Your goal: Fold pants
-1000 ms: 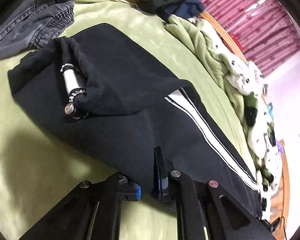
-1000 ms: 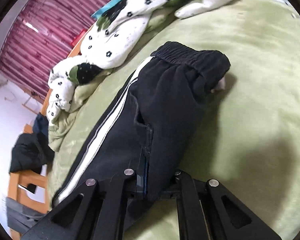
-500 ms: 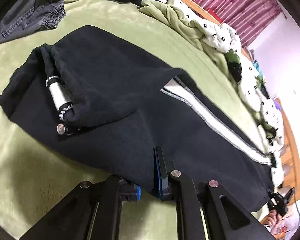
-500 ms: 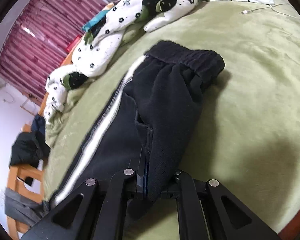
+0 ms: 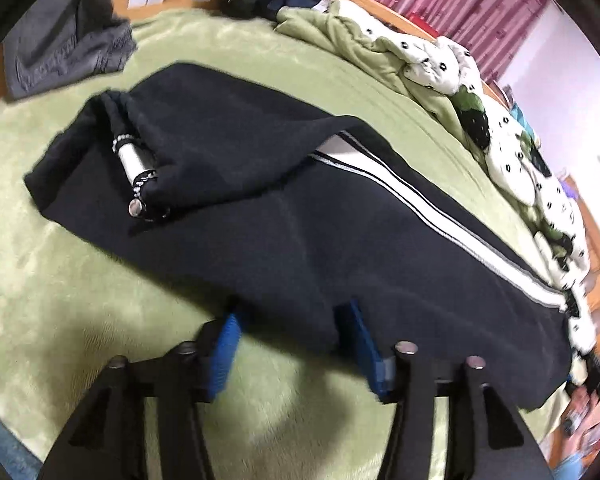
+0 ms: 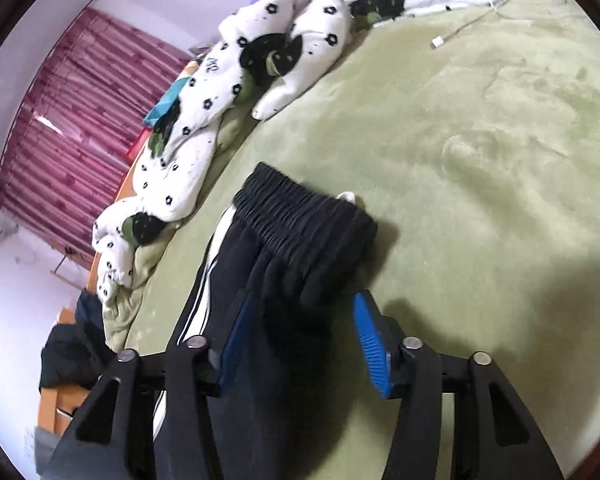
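Black fleece pants with white side stripe lie folded lengthwise on green bedspread; left gripper and right gripper, jaws just spread, release the edge. Next: regrasp cuffs at ten o'clock, fold toward waistband.

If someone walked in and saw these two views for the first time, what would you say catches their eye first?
Most likely the black pants with a white side stripe, folded lengthwise across the green blanket. Next, the blue pads of both claws: the left claw and the right claw have just been opening, each with the pants' edge loose between its pads. Behind lies a rumpled white quilt with black flowers.
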The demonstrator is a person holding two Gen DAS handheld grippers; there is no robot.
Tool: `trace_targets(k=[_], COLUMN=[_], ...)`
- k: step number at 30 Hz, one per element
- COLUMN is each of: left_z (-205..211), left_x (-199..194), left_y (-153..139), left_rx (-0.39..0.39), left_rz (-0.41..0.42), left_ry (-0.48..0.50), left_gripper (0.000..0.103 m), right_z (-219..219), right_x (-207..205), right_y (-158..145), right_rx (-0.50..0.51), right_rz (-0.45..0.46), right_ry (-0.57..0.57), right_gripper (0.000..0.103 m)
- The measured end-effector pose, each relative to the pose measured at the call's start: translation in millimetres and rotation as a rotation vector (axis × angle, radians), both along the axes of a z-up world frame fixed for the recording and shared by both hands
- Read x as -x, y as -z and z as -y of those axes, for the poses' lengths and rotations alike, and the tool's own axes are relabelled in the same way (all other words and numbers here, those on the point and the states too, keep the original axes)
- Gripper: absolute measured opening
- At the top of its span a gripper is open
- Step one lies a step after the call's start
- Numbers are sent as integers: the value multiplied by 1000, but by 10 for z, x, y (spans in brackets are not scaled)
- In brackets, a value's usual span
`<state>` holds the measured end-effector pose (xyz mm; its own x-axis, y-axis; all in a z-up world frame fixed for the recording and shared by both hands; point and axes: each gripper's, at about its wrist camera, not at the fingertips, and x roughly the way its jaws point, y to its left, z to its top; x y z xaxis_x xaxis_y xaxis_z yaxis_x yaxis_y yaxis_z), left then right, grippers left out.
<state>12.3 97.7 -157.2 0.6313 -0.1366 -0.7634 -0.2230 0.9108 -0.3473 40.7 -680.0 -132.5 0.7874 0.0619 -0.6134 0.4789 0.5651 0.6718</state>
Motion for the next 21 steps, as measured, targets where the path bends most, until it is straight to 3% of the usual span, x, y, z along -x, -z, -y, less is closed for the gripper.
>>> trace_targets(k=[3,4,9,15,17,21], left_z=[120,153,105,-128,-212,-342], left_x=[115,161,269,237,176,-28], left_y=[-50,-71,-227,-392,-436,-445], left_rx=[-73,-99,-192,-288,-331,-312], left_rz=[17,26,69,90,84,70], left_ry=[5,4,-27,-101,-106,-17], left_gripper=[55,55,55,55,55,45], right_z=[-7,-35,-113,-92,-169,-614], right_x=[-273,-330,-240,-196,-56,157], right_y=[130,125,-292,-142,-302,-650], right_rx=[3,30,238,340,424,611], right_rz=[-37,-48,28,-141,-160,-191], right_ry=[-30,-39,-59,-139,-133,-76], right_gripper=[57,50,39,48,48,50])
